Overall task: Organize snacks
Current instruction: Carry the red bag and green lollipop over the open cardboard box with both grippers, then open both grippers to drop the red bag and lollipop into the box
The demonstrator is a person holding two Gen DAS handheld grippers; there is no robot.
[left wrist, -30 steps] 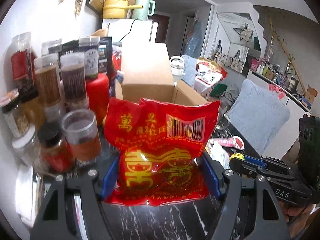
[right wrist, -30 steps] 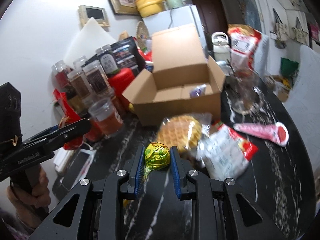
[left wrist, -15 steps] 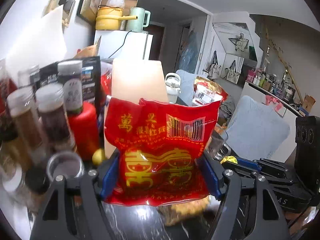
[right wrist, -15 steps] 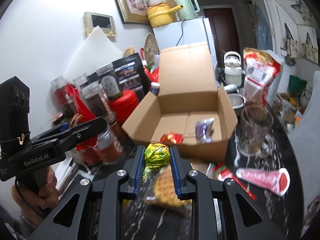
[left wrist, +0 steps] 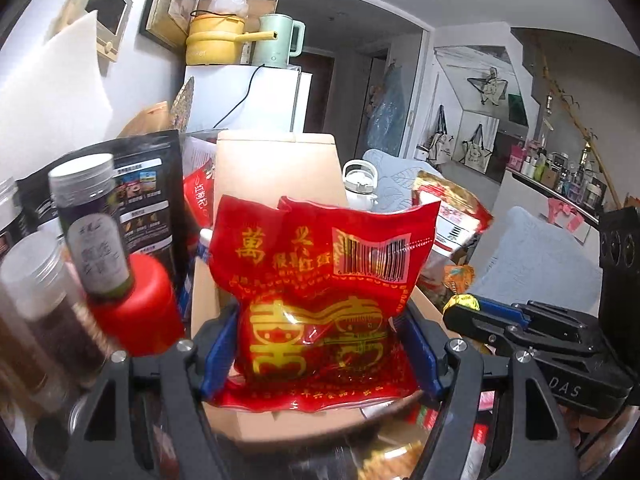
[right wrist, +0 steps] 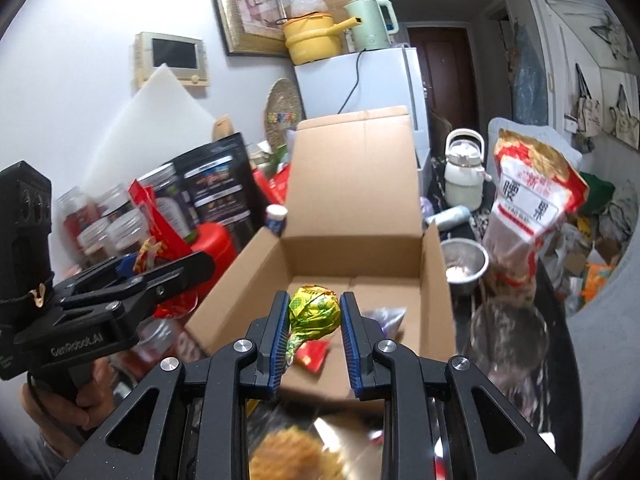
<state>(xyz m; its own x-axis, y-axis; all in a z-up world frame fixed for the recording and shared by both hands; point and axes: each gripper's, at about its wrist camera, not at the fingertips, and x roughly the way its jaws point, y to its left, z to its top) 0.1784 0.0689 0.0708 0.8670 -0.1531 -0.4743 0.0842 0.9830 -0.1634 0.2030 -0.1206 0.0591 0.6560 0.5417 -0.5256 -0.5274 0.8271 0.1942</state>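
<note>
Left gripper [left wrist: 320, 344]: closed on a red snack bag [left wrist: 320, 292], blue pads pressed against both side edges, bag upright with gold lettering and a barcode panel facing the camera. Bag held in front of and above an open cardboard box [right wrist: 356, 248]; lower edge of the bag over the near box wall in the left wrist view. Right gripper [right wrist: 314, 332]: clamped on a small yellow-green wrapped candy [right wrist: 314, 308], round head between the pad tips, twisted wrapper tail hanging down toward the left pad. Candy positioned over the near edge of the box opening. Box: flaps open, rear flap standing upright, side flaps splayed outward; inside on the floor, a small red packet [right wrist: 314, 354] and a silvery-purple wrapper [right wrist: 384, 318]. Left of the box: a red canister [left wrist: 136, 304], clear lidded jars [left wrist: 40, 300] with dark contents, a black pouch [right wrist: 218, 186]. Right of the box: a metal bowl [right wrist: 464, 264], a white kettle [right wrist: 464, 172], a large red-and-white bag [right wrist: 528, 208] standing upright. Behind the box: a white fridge [right wrist: 380, 84] carrying a yellow pot [right wrist: 310, 38] and a pale green kettle [right wrist: 370, 24]. Near foreground below the right gripper: a blurred waffle-like snack [right wrist: 296, 456], details not readable. Hand [right wrist: 64, 396] visible on the left gripper handle in the right wrist view.
</note>
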